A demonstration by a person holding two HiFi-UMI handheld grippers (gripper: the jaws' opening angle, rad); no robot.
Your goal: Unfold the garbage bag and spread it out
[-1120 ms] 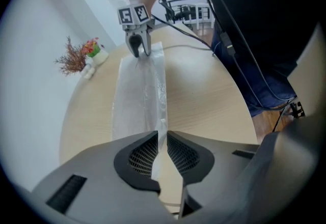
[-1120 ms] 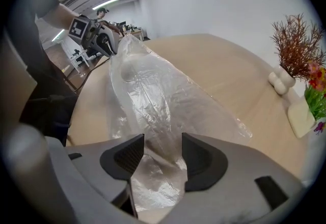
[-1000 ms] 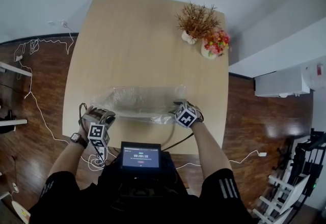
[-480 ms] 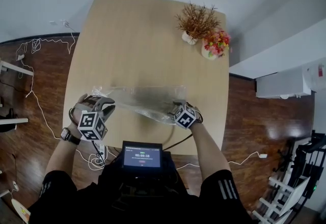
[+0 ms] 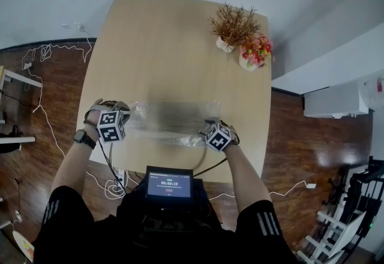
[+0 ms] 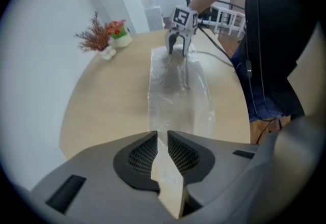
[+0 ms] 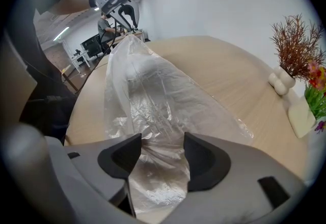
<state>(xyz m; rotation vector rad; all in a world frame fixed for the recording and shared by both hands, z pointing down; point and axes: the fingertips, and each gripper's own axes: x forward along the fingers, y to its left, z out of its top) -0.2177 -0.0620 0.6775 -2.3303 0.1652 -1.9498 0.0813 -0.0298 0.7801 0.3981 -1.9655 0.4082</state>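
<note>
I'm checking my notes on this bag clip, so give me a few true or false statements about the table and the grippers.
1. The bag is clear plastic. True.
2. The left gripper is empty. False: its jaws pinch the bag's edge.
3. Two plants stand near the far right corner of the table. True.
4. The bag touches the plants. False: bare table lies between them.
5. The bag runs from the left gripper to the right gripper. True.
</note>
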